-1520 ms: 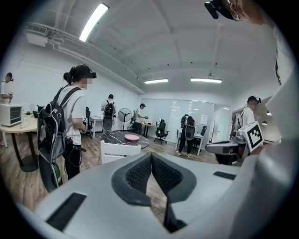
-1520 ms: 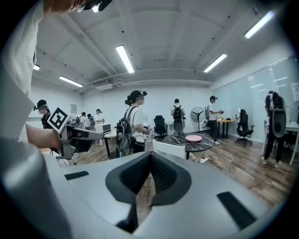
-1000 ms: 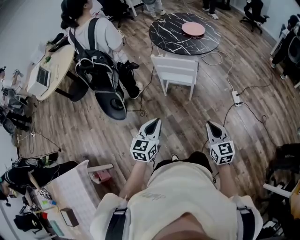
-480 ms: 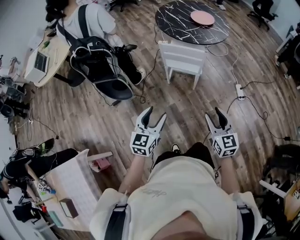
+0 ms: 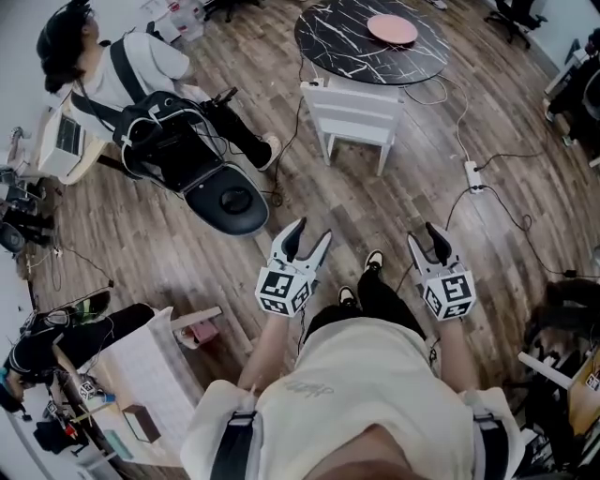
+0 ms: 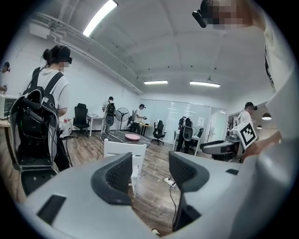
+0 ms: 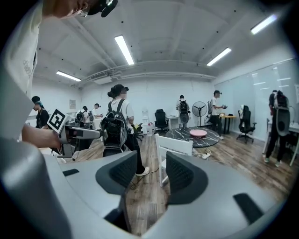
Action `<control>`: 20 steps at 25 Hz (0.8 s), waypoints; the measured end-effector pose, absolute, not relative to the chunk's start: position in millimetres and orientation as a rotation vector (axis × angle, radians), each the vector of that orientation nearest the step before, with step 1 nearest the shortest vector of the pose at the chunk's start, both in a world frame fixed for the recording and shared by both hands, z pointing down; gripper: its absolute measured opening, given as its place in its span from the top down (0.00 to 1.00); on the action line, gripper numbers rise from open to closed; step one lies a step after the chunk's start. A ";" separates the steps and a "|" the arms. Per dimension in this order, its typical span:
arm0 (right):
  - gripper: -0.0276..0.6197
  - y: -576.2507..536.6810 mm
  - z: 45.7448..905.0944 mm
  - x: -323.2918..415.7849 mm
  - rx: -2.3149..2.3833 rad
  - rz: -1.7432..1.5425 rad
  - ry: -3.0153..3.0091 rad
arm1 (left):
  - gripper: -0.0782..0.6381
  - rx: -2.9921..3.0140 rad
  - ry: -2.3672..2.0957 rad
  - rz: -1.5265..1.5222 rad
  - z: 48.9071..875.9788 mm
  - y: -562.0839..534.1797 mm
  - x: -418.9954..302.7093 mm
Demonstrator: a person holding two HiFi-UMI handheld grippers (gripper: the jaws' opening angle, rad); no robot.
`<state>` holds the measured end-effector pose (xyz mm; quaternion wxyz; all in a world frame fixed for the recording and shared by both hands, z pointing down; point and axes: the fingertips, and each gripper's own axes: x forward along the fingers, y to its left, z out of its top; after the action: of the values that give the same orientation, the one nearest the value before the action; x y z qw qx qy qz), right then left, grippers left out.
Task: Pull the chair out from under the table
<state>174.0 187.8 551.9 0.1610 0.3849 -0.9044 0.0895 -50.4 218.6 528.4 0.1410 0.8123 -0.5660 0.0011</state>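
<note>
A white chair [image 5: 352, 117] stands with its seat pushed under a round black marble table [image 5: 370, 42] that carries a pink plate [image 5: 392, 28]. My left gripper [image 5: 307, 240] is open and empty, well short of the chair over bare wood floor. My right gripper [image 5: 424, 240] is level with it; its jaws are closing with nothing between them. The left gripper view shows the chair [image 6: 122, 151] far beyond the left gripper [image 6: 149, 172]. In the right gripper view the chair [image 7: 175, 147] and table [image 7: 191, 135] stand beyond the right gripper [image 7: 145, 175].
A person with a backpack [image 5: 169, 136] sits on a black office chair [image 5: 230, 202] at the left, by a pale desk [image 5: 66, 155]. A power strip [image 5: 472, 173] and cables lie on the floor right of the white chair. Clutter lines the lower left and right edges.
Both grippers went from shut to open. The person holding them has stepped forward, with a shoe now showing between the grippers. The seated person at the left has shifted.
</note>
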 end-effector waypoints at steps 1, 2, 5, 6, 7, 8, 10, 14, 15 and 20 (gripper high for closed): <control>0.66 181.9 554.3 174.6 1.093 0.254 -2.588 | 0.52 2.341 -1.634 0.008 529.6 212.7 -49.2; 0.66 175.5 556.4 174.7 1.086 0.249 -2.593 | 0.54 2.337 -1.637 0.015 530.0 206.4 -48.3; 0.66 154.3 560.7 174.6 1.061 0.240 -2.602 | 0.55 2.328 -1.645 0.040 528.0 185.6 -45.4; 0.66 144.8 560.1 174.4 1.056 0.239 -2.607 | 0.55 2.329 -1.645 0.051 526.7 176.7 -43.7; 0.66 133.4 558.5 174.2 1.054 0.233 -2.615 | 0.55 2.337 -1.642 0.065 525.3 166.2 -41.2; 0.66 120.4 557.0 174.4 1.056 0.224 -2.624 | 0.55 2.350 -1.637 0.080 523.4 154.5 -37.3; 0.66 94.1 555.4 176.3 1.057 0.206 -2.638 | 0.55 2.387 -1.623 0.105 518.2 131.1 -26.1; 0.66 52.9 556.4 180.8 1.035 0.200 -2.657 | 0.55 2.406 -1.616 0.139 514.6 92.8 -9.7; 0.66 44.6 556.8 182.1 1.025 0.195 -2.657 | 0.55 2.401 -1.617 0.147 515.3 84.3 -7.4; 0.66 7.6 568.2 189.2 0.971 0.165 -2.659 | 0.55 2.400 -1.631 0.175 520.6 47.1 6.5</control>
<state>189.2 7.6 568.2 0.1526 0.3384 -0.9268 0.0576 6.5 47.1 520.6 0.1170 0.8200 -0.5571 0.0598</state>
